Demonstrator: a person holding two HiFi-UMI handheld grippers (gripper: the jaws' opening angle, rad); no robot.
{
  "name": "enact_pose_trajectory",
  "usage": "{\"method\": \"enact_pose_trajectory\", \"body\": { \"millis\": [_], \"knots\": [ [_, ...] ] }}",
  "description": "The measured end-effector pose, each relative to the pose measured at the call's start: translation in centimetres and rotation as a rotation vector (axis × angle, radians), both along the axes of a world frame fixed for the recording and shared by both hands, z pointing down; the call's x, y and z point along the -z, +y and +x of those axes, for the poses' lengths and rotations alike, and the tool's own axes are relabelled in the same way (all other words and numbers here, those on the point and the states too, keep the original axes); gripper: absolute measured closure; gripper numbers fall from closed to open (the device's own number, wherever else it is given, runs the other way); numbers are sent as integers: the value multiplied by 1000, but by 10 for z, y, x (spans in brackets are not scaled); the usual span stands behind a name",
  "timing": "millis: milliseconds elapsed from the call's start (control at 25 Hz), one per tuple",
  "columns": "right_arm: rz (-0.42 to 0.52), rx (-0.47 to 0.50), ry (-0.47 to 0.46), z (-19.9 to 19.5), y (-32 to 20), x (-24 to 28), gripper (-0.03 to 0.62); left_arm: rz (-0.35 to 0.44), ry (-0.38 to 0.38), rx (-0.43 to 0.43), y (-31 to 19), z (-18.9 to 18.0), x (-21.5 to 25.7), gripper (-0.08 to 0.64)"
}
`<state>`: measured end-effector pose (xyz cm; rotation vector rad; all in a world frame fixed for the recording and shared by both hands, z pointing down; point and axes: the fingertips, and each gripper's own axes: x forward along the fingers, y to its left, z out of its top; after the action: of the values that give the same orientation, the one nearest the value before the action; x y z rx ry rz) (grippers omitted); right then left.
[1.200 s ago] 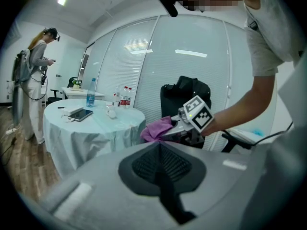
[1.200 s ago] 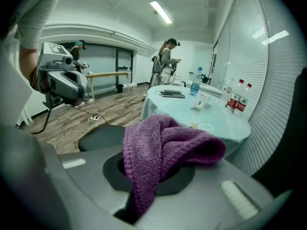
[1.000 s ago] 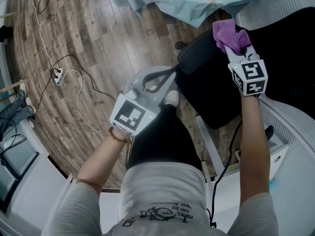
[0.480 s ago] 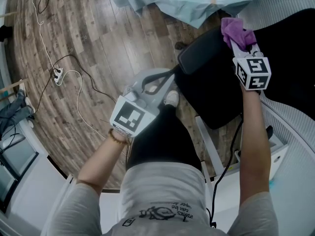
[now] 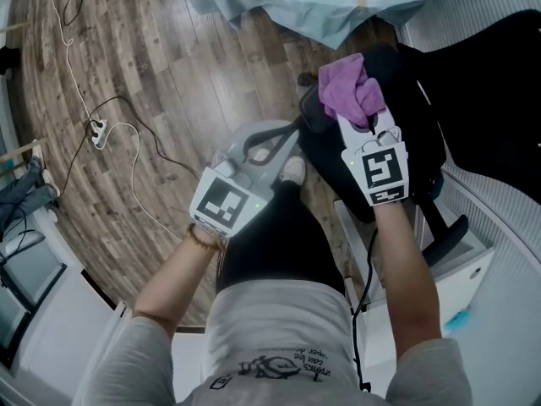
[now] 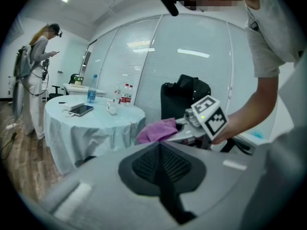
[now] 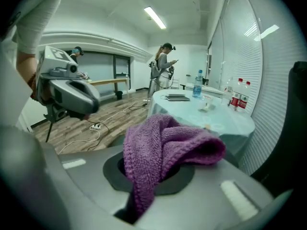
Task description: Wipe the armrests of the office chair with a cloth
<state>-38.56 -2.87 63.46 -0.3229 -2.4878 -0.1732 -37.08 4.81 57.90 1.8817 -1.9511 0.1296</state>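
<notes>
The right tool [image 5: 363, 122] is clamped on the purple cloth [image 5: 350, 91]. The cloth is bunched up and sticks out past the tip of the tool, with one end hanging down between the jaws [image 7: 144, 176]. The cloth is over the near edge of the black chair [image 5: 410, 117]. I cannot tell if it touches the chair. The left tool [image 5: 272, 145] is closed with nothing in it, and it is held just beside the chair, over the wood floor [image 5: 169, 74]. A round worktop [image 7: 211, 116] with a light blue cover stands behind.
</notes>
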Motion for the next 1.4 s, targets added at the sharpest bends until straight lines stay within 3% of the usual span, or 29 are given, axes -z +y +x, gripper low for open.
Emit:
{"method": "enact_pose_trajectory", "body": {
  "millis": [80,200,600,840,1080,1400],
  "knots": [
    [0,50,-10,9,32,3,566,2,-2,2,-1,-2,2,557],
    [-18,42,-25,20,55,3,566,2,-8,3,-3,-5,0,557],
    [-43,51,12,20,60,2,566,12,4,27,-2,-2,5,557],
    [-132,20,29,21,58,12,565,36,14,59,2,-1,20,557],
    [-156,-4,-49,21,60,72,565,94,8,98,6,-4,69,557],
    [-165,-20,-210,36,70,193,563,191,1,162,22,3,171,558]
  ]
}}
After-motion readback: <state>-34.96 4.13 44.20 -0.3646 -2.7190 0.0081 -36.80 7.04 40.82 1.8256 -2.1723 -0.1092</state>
